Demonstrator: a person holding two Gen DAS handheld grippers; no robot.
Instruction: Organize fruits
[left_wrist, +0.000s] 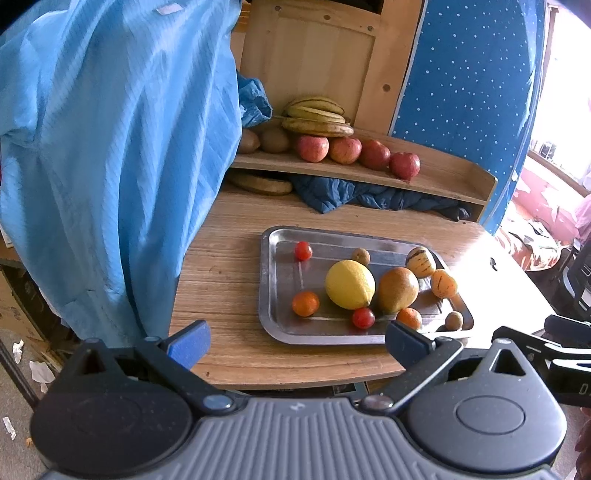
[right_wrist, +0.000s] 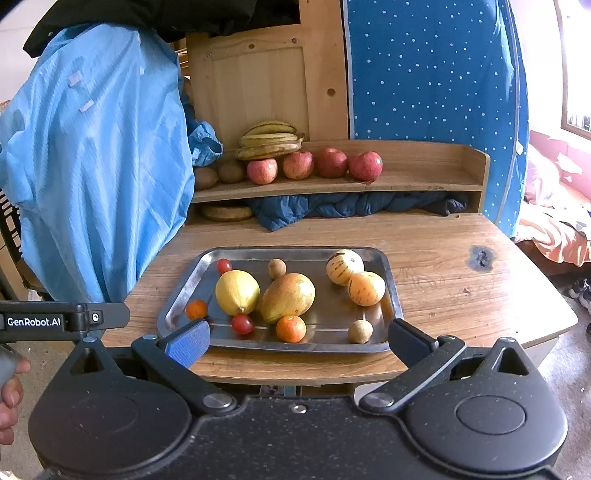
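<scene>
A steel tray (left_wrist: 271, 288) (right_wrist: 181, 291) lies on the wooden table and carries a yellow lemon (left_wrist: 349, 284) (right_wrist: 237, 291), a mango (left_wrist: 398, 289) (right_wrist: 288, 297), two striped yellow melons (right_wrist: 345, 266) (right_wrist: 366, 288), small oranges (left_wrist: 305, 303) (right_wrist: 291, 328), cherry tomatoes (left_wrist: 303, 250) (right_wrist: 242, 324) and small brown fruits (right_wrist: 360, 331). On the shelf behind sit red apples (left_wrist: 312, 147) (right_wrist: 365, 165), kiwis (right_wrist: 231, 171) and bananas (left_wrist: 317, 117) (right_wrist: 271, 142). My left gripper (left_wrist: 297, 345) and right gripper (right_wrist: 297, 343) both hover open at the table's near edge, holding nothing.
A light blue garment (left_wrist: 110, 147) (right_wrist: 96, 166) hangs at the left, over the table's corner. Dark blue cloth (right_wrist: 332, 206) and a flat brown thing (right_wrist: 226, 212) fill the space under the shelf (right_wrist: 424, 181). A person's hand (right_wrist: 9, 398) holds the left tool. A bed (right_wrist: 554, 221) stands at right.
</scene>
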